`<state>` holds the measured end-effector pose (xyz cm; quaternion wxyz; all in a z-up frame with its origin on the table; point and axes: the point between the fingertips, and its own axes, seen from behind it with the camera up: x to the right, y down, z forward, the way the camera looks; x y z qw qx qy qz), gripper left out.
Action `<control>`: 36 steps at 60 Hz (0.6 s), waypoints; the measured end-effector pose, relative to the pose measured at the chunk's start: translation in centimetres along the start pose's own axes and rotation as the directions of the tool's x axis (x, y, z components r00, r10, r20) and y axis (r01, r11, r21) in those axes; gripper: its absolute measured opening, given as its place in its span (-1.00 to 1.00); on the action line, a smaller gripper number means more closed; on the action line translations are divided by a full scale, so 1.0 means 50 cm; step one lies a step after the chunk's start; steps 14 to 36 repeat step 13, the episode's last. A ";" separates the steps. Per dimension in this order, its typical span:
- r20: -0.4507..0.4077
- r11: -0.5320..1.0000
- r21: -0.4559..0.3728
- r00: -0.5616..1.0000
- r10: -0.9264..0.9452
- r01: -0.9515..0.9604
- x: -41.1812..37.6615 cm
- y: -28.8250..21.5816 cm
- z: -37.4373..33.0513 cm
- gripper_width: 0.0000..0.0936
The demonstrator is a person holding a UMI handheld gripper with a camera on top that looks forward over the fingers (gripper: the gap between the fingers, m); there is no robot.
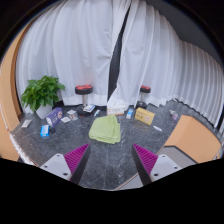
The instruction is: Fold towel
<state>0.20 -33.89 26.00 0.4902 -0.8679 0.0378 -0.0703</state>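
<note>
A light green towel (104, 128) lies folded into a small rectangle on the grey marble table (110, 160), beyond my fingers and slightly left of the midline. My gripper (111, 158) is open and empty above the table, well short of the towel. Its pink pads (76, 156) stand wide apart, with bare table between them.
A potted green plant (42, 93) stands at the far left. Small boxes and bottles (60, 118) lie left of the towel, and a tan box (145, 116) and dark jars (84, 92) lie behind and to the right. White curtains (90, 50) hang behind the table.
</note>
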 end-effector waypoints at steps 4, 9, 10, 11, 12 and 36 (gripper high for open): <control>0.016 1.000 -0.010 1.000 0.007 -0.007 -0.024 0.009 -0.057 0.81; 0.006 1.000 -0.015 1.000 0.006 -0.006 -0.038 0.017 -0.115 0.81; 0.004 1.000 -0.016 1.000 0.007 -0.007 -0.041 0.016 -0.126 0.81; 0.002 1.000 -0.017 1.000 0.008 -0.008 -0.043 0.014 -0.136 0.81; 0.001 1.000 -0.018 1.000 0.009 -0.009 -0.046 0.013 -0.146 0.81; 0.001 1.000 -0.019 1.000 0.009 -0.009 -0.049 0.012 -0.156 0.81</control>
